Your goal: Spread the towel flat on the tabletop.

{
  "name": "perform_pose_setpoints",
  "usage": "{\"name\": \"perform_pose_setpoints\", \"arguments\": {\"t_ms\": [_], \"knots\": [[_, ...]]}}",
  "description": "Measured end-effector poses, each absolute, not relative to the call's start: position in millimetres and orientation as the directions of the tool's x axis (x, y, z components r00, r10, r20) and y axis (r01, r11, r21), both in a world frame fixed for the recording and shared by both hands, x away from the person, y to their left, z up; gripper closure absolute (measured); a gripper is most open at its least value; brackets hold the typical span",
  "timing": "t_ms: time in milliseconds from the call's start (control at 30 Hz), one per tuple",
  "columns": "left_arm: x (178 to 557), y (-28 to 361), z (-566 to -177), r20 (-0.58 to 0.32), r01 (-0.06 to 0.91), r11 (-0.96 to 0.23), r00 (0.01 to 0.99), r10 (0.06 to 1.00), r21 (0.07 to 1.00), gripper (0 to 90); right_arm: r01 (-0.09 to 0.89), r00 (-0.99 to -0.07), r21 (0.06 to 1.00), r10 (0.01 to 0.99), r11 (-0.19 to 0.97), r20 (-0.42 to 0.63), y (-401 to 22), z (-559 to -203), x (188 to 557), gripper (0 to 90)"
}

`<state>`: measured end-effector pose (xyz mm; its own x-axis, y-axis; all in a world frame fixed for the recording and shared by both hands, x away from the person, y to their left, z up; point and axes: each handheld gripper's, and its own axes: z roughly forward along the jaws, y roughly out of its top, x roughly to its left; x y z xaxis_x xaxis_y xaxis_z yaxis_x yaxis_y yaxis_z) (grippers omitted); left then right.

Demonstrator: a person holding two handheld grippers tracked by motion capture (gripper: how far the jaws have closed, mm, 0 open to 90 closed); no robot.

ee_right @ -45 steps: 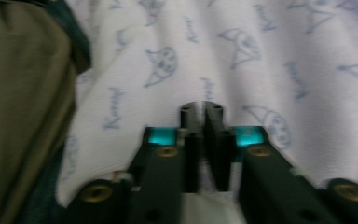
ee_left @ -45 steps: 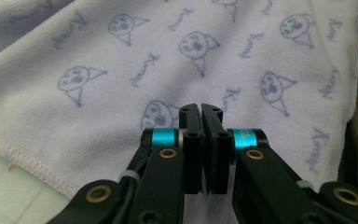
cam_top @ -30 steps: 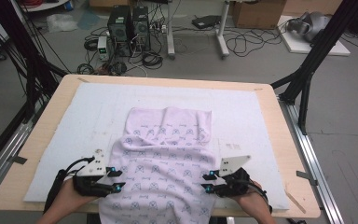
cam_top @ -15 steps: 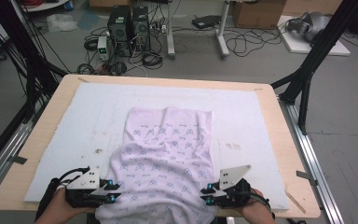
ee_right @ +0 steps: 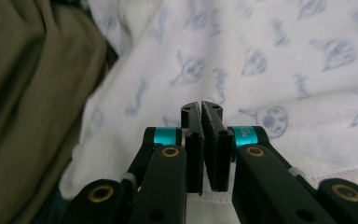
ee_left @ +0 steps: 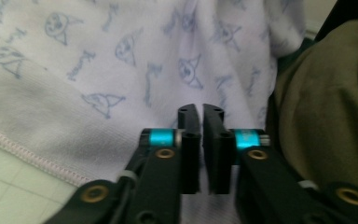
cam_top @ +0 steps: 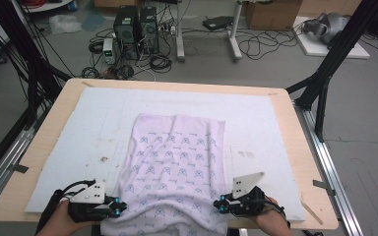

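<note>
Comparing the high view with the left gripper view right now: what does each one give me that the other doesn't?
High view alone: the wooden table, its white foam mat, both grippers, left gripper and right gripper, at the cloth's near corners. Left gripper view alone: its black jaws nearly together, having just been closing, the stitched pink hem, an olive sleeve. Both: the white cloth with blue cat-face print.

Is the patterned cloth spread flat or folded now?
Mostly spread: the patterned cloth lies open on the white mat, wrinkled near the table edge.
</note>
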<state>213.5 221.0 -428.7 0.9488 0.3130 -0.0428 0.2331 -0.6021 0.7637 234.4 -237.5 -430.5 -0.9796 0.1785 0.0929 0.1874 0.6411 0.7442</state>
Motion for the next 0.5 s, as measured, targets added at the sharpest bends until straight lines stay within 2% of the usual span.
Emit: {"name": "perform_pose_setpoints", "arguments": {"t_ms": [33, 67, 100, 167, 233, 267, 300, 400, 467, 500], "knots": [[219, 221, -429, -0.022, 0.248, -0.603, 0.934, 0.357, 0.758, 65.7, 0.193, -0.977, 0.748, 0.197, 0.635, 0.086, -237, -429, 238, 77.0], [225, 220, -429, -0.024, 0.266, -0.595, 0.924, 0.383, 0.758, 60.4, 0.204, -0.974, 0.743, 0.205, 0.638, 0.092, -235, -430, 242, 71.5], [232, 220, -430, -0.024, 0.273, -0.593, 0.92, 0.392, 0.758, 58.9, 0.201, -0.974, 0.742, 0.213, 0.64, 0.08, -231, -432, 246, 67.4], [239, 216, -433, -0.014, 0.285, -0.6, 0.909, 0.416, 0.747, 59.3, 0.199, -0.975, 0.724, 0.209, 0.66, 0.078, -223, -437, 252, 67.0], [244, 211, -438, -0.022, 0.297, -0.624, 0.912, 0.409, 0.723, 67.1, 0.193, -0.975, 0.702, 0.213, 0.686, 0.059, -218, -442, 254, 68.5], [242, 211, -440, -0.011, 0.284, -0.621, 0.915, 0.404, 0.731, 72.6, 0.195, -0.974, 0.708, 0.216, 0.678, 0.062, -219, -442, 254, 72.3], [240, 212, -440, -0.018, 0.279, -0.624, 0.92, 0.391, 0.73, 85.2, 0.201, -0.973, 0.708, 0.222, 0.677, 0.064, -221, -442, 254, 87.3], [228, 218, -436, -0.017, 0.26, -0.65, 0.935, 0.355, 0.714, 87.9, 0.182, -0.982, 0.706, 0.17, 0.684, 0.088, -227, -442, 248, 88.0], [224, 225, -434, -0.024, 0.269, -0.626, 0.929, 0.371, 0.732, 86.6, 0.198, -0.979, 0.722, 0.175, 0.663, 0.107, -233, -441, 248, 87.1], [225, 228, -432, -0.029, 0.275, -0.614, 0.925, 0.379, 0.74, 84.9, 0.213, -0.974, 0.737, 0.196, 0.642, 0.112, -237, -439, 249, 84.0]]}}
